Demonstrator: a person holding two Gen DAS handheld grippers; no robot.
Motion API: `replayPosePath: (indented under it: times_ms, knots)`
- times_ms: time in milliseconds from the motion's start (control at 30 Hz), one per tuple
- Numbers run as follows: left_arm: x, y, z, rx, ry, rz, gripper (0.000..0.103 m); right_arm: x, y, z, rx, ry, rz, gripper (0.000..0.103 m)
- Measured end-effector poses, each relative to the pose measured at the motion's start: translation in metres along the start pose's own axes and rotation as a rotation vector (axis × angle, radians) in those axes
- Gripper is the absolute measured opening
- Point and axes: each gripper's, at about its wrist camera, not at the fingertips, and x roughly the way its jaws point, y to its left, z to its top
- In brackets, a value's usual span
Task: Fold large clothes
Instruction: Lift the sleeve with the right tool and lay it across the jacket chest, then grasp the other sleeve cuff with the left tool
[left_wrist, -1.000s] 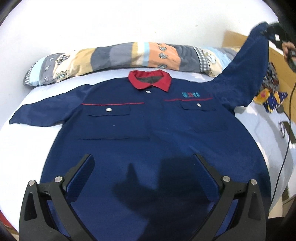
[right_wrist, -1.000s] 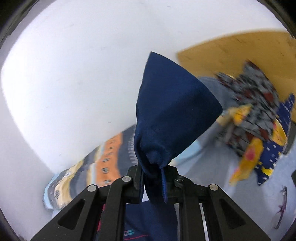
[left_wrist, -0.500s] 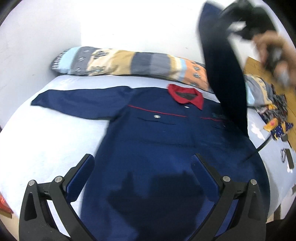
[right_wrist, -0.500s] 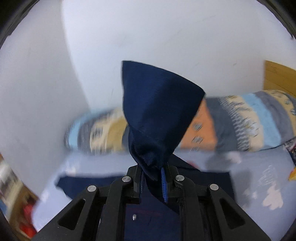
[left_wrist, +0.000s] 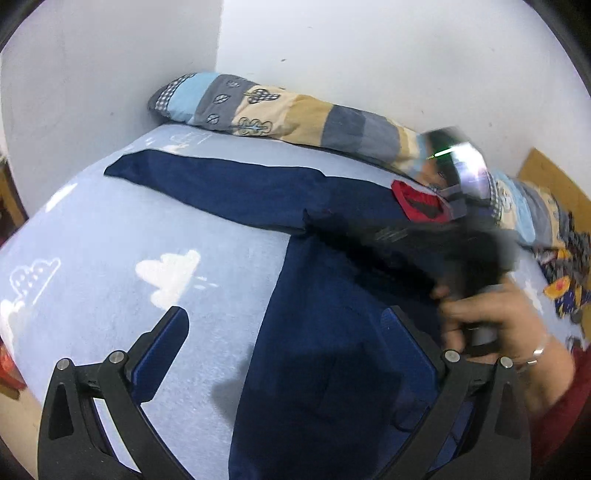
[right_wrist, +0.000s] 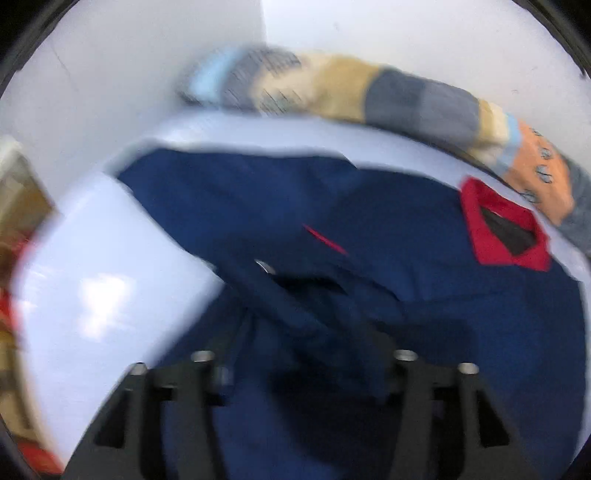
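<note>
Two grippers work over a navy work shirt spread front-up on a pale blue bedsheet printed with white clouds. Its red collar points toward a patchwork pillow lying along the white wall, and one sleeve lies stretched flat toward the bed's corner. The left gripper hangs above the shirt's lower edge, jaws spread wide and holding nothing. The right gripper sits low over the chest, the other sleeve bunched between its fingers — motion blur hides whether they clamp the cloth or have let go. The person's right hand grips its handle.
</note>
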Motion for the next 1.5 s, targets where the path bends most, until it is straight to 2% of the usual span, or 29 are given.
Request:
replayPosePath:
  times_ms: [67,167,233,267,433,467,500,533,567,667,700,733,800,867,967,1067,1133,1200,1267,1333,1367,1500]
  knots:
    - [0.0,0.003,0.0,-0.019,0.01,-0.001,0.103,-0.016,-0.014,0.015,0.057,-0.042,-0.017,0.076]
    - [0.004,0.007,-0.001,-0.042,0.031,0.003,0.103,-0.004,-0.058,0.023,0.166,0.003,-0.149,0.074]
    - [0.004,0.008,-0.001,-0.053,0.036,0.008,0.103,0.017,-0.074,0.013,0.219,0.086,-0.191,0.062]
    - [0.004,0.009,-0.001,-0.054,0.036,0.011,0.103,0.027,-0.076,0.008,0.232,0.121,-0.197,0.051]
    - [0.008,0.009,0.0,-0.066,0.051,0.016,0.103,0.065,-0.039,-0.028,0.174,0.23,-0.18,0.049]
    - [0.009,0.007,0.0,-0.064,0.056,0.017,0.103,0.073,-0.033,-0.032,0.15,0.238,-0.2,0.051]
    - [0.01,0.005,0.0,-0.059,0.058,0.021,0.103,0.071,-0.023,-0.034,0.116,0.228,-0.23,0.051]
    - [0.011,0.004,0.001,-0.055,0.058,0.025,0.103,0.068,-0.017,-0.032,0.104,0.236,-0.219,0.05]
    - [0.011,0.003,0.001,-0.051,0.058,0.028,0.103,0.061,-0.016,-0.032,0.112,0.229,-0.207,0.041]
    - [0.011,0.001,0.003,-0.046,0.055,0.028,0.103,0.028,-0.016,-0.032,0.122,0.143,-0.199,0.046]
    - [0.011,0.0,0.003,-0.045,0.051,0.029,0.103,0.025,-0.019,-0.036,0.118,0.163,-0.199,0.054]
    - [0.011,-0.001,0.003,-0.043,0.05,0.029,0.103,0.029,-0.022,-0.046,0.116,0.231,-0.169,0.056]
    - [0.013,-0.004,0.003,-0.042,0.058,0.025,0.103,0.033,-0.027,-0.068,0.132,0.343,-0.118,0.052]
    - [0.015,-0.008,0.002,-0.038,0.066,0.027,0.103,0.008,-0.033,-0.08,0.165,0.31,-0.101,0.052]
    - [0.016,-0.014,0.001,-0.029,0.076,0.024,0.103,-0.049,-0.047,-0.09,0.265,0.202,-0.027,0.054]
    - [0.017,-0.018,0.0,-0.024,0.074,0.028,0.103,-0.105,-0.062,-0.099,0.272,0.097,-0.078,0.056]
    - [0.019,-0.023,-0.001,-0.018,0.078,0.039,0.103,-0.134,-0.078,-0.109,0.287,0.014,-0.147,0.062]
    - [0.024,-0.031,-0.003,-0.003,0.09,0.044,0.103,-0.146,-0.091,-0.119,0.326,-0.038,-0.185,0.071]
    - [0.029,-0.039,-0.006,0.021,0.097,0.061,0.103,-0.149,-0.112,-0.131,0.406,-0.059,-0.209,0.071]
    - [0.034,-0.047,-0.007,0.048,0.105,0.066,0.103,-0.152,-0.125,-0.134,0.493,-0.045,-0.172,0.07]
    - [0.035,-0.05,-0.007,0.054,0.102,0.068,0.103,-0.152,-0.133,-0.132,0.506,-0.062,-0.157,0.067]
    - [0.034,-0.055,0.001,0.069,0.083,0.021,0.103,-0.181,-0.127,-0.13,0.472,-0.16,-0.165,0.069]
